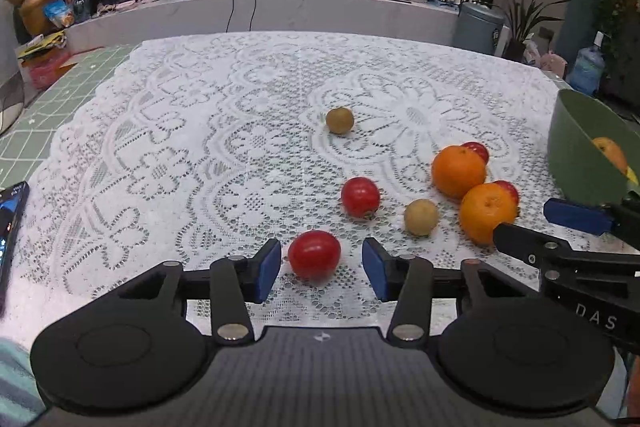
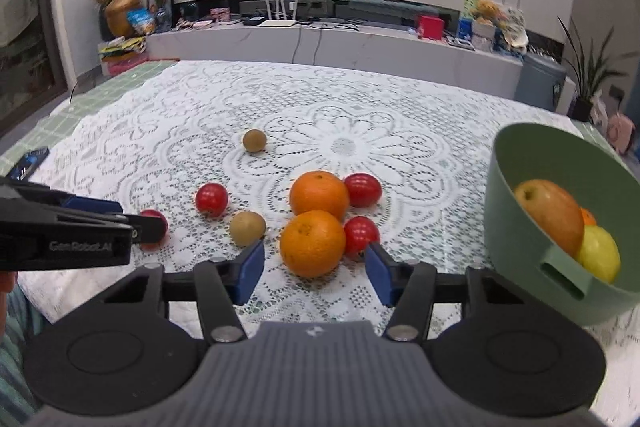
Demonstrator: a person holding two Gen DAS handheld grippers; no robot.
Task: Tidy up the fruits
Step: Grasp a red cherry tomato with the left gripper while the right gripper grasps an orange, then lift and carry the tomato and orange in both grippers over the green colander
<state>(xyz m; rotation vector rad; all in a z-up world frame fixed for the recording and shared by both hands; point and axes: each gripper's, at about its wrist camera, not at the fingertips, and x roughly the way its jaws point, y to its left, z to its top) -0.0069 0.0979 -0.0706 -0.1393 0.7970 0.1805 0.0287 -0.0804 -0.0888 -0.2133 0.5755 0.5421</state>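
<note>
- Fruit lies loose on a white lace tablecloth (image 1: 192, 131), with a green bowl (image 2: 516, 227) at the cloth's right side as the landmark.
- Inside the green bowl sit a reddish-orange apple (image 2: 550, 215), a yellow lemon (image 2: 598, 253) and a sliver of another orange fruit behind them.
- Left gripper (image 1: 320, 269): jaws spread wide, one blue pad on each side of a red tomato (image 1: 314, 255), with a gap showing on both sides. This tomato is the fruit farthest left of the green bowl.
- Right gripper (image 2: 314, 273): jaws also wide, framing the near orange (image 2: 313, 243) without visibly touching it; that orange lies just left of the green bowl.
- A second orange (image 2: 319, 195) sits right behind the near one, seemingly touching it.
- Two more red tomatoes (image 2: 362, 190) are tucked on the bowl side of the oranges, one beside each.
- Another red tomato (image 1: 360, 197) and a tan round fruit (image 1: 420, 217) lie between the oranges and the left gripper's tomato.
- A brownish-green round fruit (image 1: 340, 121) sits alone, farther back on the cloth and well apart from the green bowl.
- A phone (image 1: 10, 227) rests at the cloth's far left edge, opposite the bowl.
</note>
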